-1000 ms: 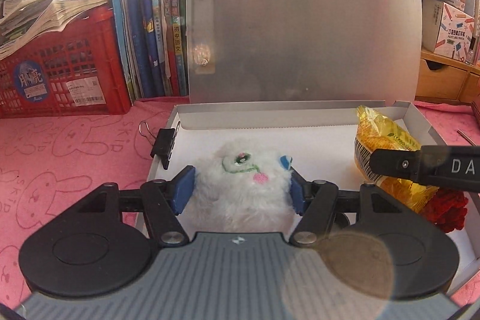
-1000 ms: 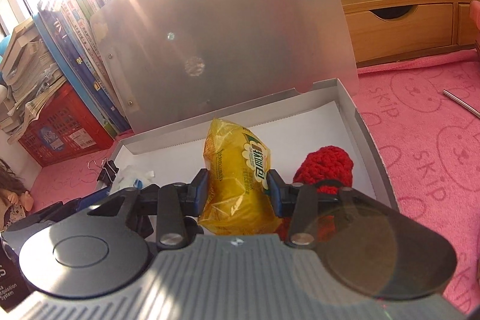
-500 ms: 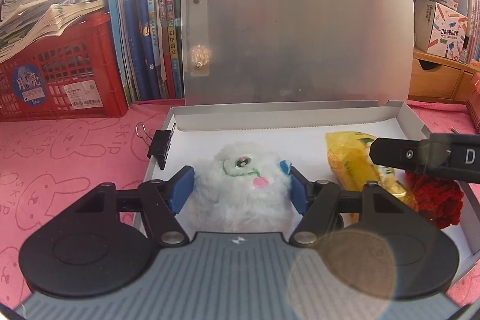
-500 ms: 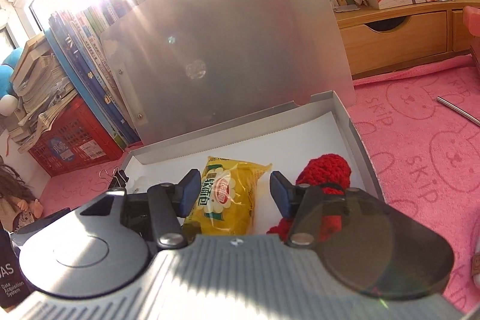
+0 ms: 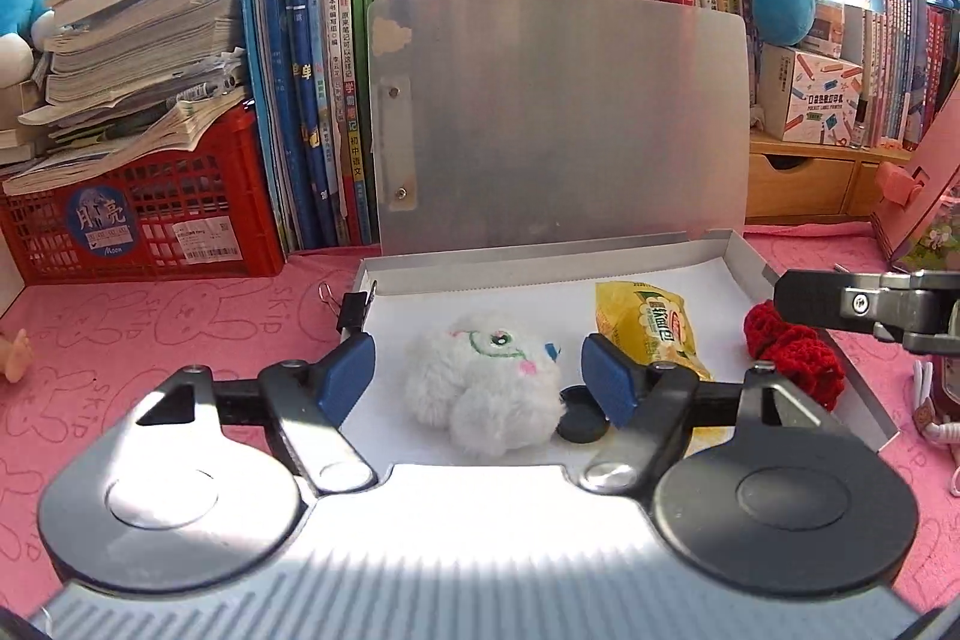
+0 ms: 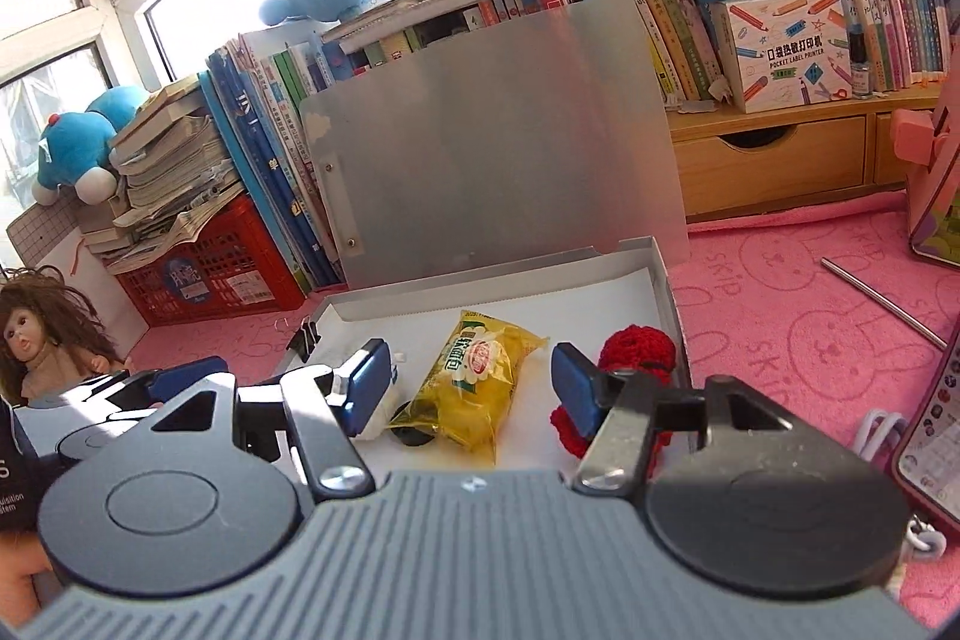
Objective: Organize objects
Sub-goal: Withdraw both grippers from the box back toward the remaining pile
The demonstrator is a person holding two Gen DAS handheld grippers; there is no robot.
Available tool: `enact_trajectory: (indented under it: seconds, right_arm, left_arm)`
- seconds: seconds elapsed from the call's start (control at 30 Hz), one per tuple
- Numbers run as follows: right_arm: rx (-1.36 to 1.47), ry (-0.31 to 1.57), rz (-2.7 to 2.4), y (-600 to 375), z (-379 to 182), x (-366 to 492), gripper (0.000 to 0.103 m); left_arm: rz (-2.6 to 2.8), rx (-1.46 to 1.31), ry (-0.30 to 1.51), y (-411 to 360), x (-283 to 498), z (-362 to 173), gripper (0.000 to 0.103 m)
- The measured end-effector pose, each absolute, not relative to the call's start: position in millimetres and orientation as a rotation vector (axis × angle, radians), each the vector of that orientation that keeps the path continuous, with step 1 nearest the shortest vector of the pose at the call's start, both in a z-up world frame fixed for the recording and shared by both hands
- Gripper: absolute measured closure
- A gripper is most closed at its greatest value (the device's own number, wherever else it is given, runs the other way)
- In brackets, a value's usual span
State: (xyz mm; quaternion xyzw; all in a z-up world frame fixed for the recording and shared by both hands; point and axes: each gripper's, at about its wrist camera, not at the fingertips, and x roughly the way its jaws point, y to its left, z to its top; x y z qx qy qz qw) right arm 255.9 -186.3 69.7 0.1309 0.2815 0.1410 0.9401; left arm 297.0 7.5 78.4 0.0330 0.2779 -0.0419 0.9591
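Note:
An open grey box (image 5: 741, 250) with a raised lid lies on the pink cloth. In it lie a white fluffy toy (image 5: 483, 391), a yellow snack packet (image 5: 651, 328), a red knitted piece (image 5: 792, 352) and a small black round cap (image 5: 581, 421). My left gripper (image 5: 480, 379) is open, its fingers either side of the white toy without touching it. My right gripper (image 6: 468, 388) is open and empty above the yellow packet (image 6: 474, 382), with the red knitted piece (image 6: 636, 352) to its right. The box rim (image 6: 666, 292) also shows in the right wrist view.
A black binder clip (image 5: 354, 310) sits on the box's left wall. A red crate (image 5: 144, 220) of papers and upright books stand behind. A wooden drawer unit (image 6: 774, 160), a metal rod (image 6: 876, 301), a pink box (image 6: 936, 196) and a doll (image 6: 42, 340) surround the area.
My right gripper let go of the yellow packet, which now lies flat in the box. Both grippers opened wider and pulled back and up from the box.

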Motion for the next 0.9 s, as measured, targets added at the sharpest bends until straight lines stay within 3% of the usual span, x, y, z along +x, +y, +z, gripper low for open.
enact_trajectory:
  seconds: [0.53, 0.9]
  right_arm:
    - [0.115, 0.518, 0.39, -192.6, 65.9, 145.9, 0.023]
    - [-0.024, 0.513, 0.414, -170.2, 36.1, 95.5, 0.019]
  left_arm:
    - [-0.188, 0.068, 0.507, 26.4, 161.2, 87.4, 0.022]
    - [-0.186, 0.073, 0.456, 17.3, 74.7, 60.1, 0.022]
